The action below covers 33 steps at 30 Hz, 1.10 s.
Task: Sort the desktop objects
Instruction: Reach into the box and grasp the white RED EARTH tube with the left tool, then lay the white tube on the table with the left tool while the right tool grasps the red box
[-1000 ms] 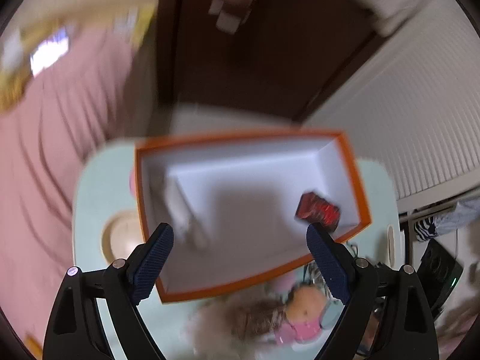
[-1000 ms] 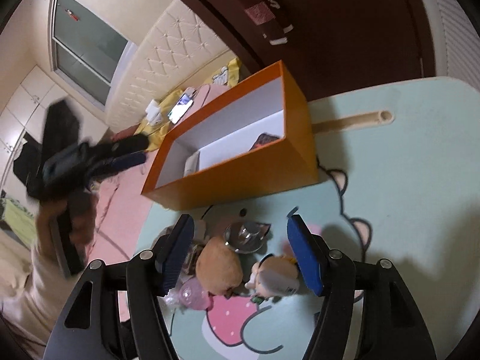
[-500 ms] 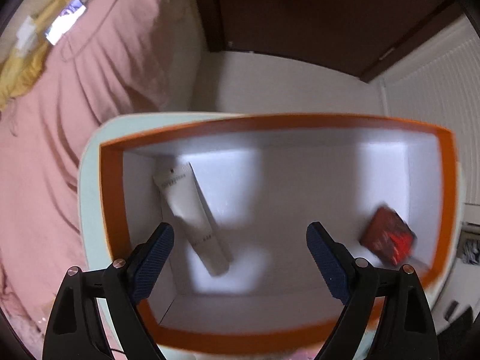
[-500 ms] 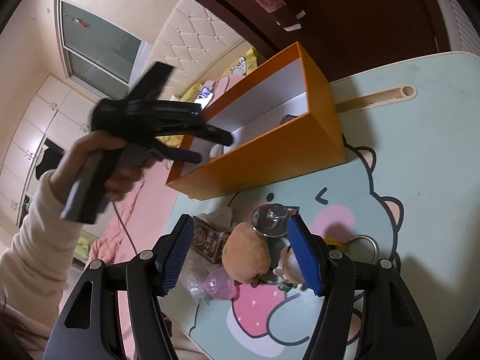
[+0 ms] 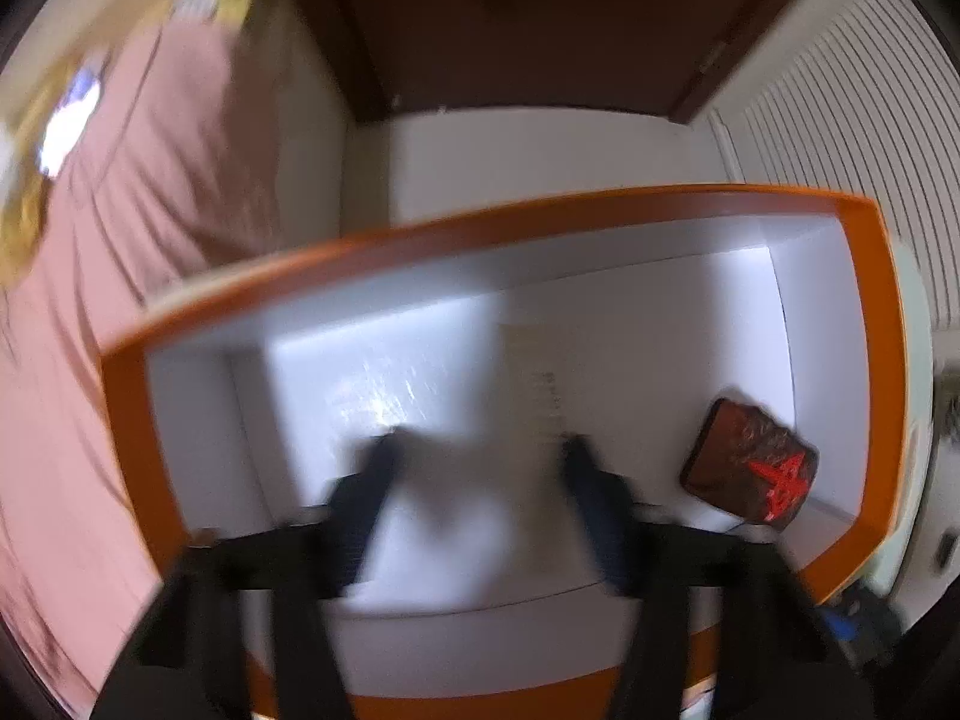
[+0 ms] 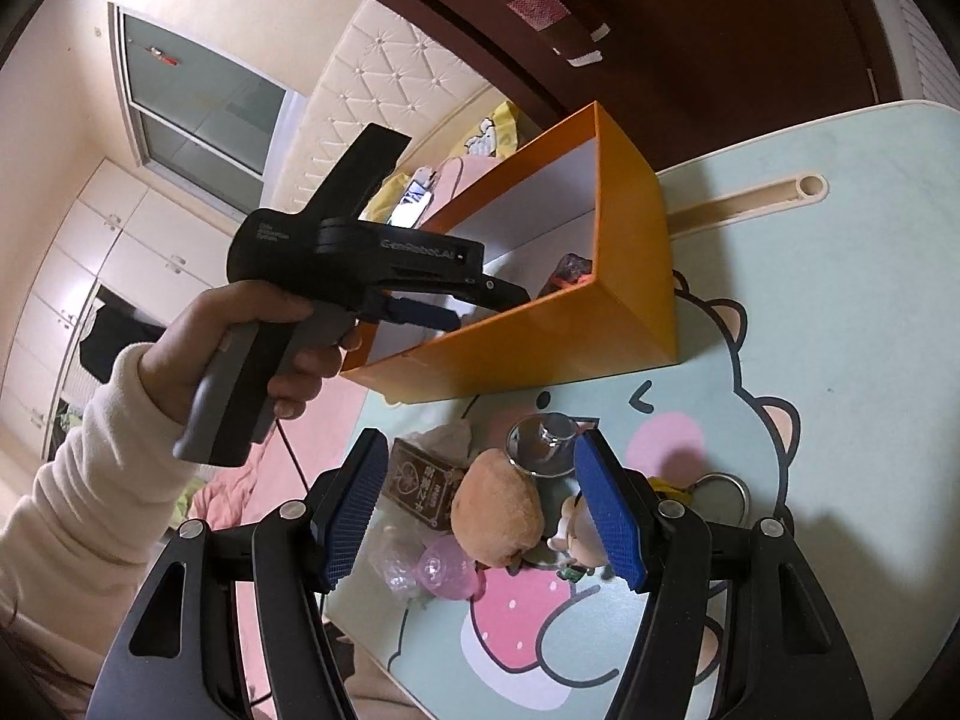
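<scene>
- Now the left gripper (image 5: pixel 480 450) points down into the orange box (image 5: pixel 876 324), its jaws just closing, blurred, nothing clearly between them.
- Inside lie a pale tube (image 5: pixel 534 372), just beyond the fingers, and a dark red packet (image 5: pixel 750 468) in the right corner.
- The right gripper (image 6: pixel 474 504) hovers half open above a plush (image 6: pixel 498 507) and clutter on the bench (image 6: pixel 840 312).
</scene>
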Motion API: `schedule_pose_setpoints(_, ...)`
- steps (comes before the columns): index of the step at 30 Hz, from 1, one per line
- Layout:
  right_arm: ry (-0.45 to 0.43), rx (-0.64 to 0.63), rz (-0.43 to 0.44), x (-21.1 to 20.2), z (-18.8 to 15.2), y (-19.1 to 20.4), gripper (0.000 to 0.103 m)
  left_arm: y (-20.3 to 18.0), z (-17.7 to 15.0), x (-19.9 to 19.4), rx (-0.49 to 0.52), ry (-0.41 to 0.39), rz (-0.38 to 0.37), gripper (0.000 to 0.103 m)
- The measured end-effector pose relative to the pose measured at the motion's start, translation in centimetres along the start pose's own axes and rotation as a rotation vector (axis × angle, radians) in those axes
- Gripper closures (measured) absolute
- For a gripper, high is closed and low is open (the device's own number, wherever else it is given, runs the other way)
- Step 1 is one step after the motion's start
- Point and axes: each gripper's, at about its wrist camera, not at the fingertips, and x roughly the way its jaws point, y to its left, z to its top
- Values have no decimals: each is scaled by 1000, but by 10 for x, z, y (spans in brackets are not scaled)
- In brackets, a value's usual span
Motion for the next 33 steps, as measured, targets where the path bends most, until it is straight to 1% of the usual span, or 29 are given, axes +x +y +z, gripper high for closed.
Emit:
schedule_pose_setpoints(1,3,-4,-4,1,0,1,37,0,-1,-1,6,-2,-5,84)
schedule_pose_setpoints(4,14,-10,-3,5,-2,2,37,7,-1,-2,29,-14,-22,85)
schedule_pose_setpoints(7,13,-12,-6,6,-3,3,37,14,-5,-7,14,-35,-77,85)
schedule_pose_setpoints(9,3,-14,-10,5,-2,2,37,24,-9,-16,-7,-68,-117,85)
schedule_pose_setpoints(11,-9,-13,-13,3,-2,1,37,25,-14,-33,-14,-115,-141,85)
schedule_pose_setpoints(14,-23,-6,-18,1,-1,-1,37,33,-35,-67,-13,-176,-215,85)
schedule_pose_setpoints(16,-23,-3,-22,1,0,-2,37,35,-52,-83,1,-204,-255,85)
schedule_pose_setpoints(18,-23,-1,-27,1,0,-2,37,38,-67,-87,23,-207,-284,85)
schedule_pose_setpoints(20,-20,-5,-29,2,0,-2,37,45,-84,-87,20,-214,-303,85)
schedule_pose_setpoints(22,-20,-15,-36,2,-1,0,37,51,-101,-83,17,-210,-299,85)
schedule_pose_setpoints(24,-21,-30,-49,3,-2,2,37,58,-122,-70,19,-205,-276,85)
schedule_pose_setpoints(28,-22,-74,-86,5,-3,8,37,72,-151,-50,-43,-255,-282,85)
schedule_pose_setpoints(30,-14,-86,-91,8,-4,11,37,83,-161,-37,-88,-293,-241,85)
schedule_pose_setpoints(33,-2,-105,-96,11,-6,17,37,95,-172,-21,-131,-311,-224,85)
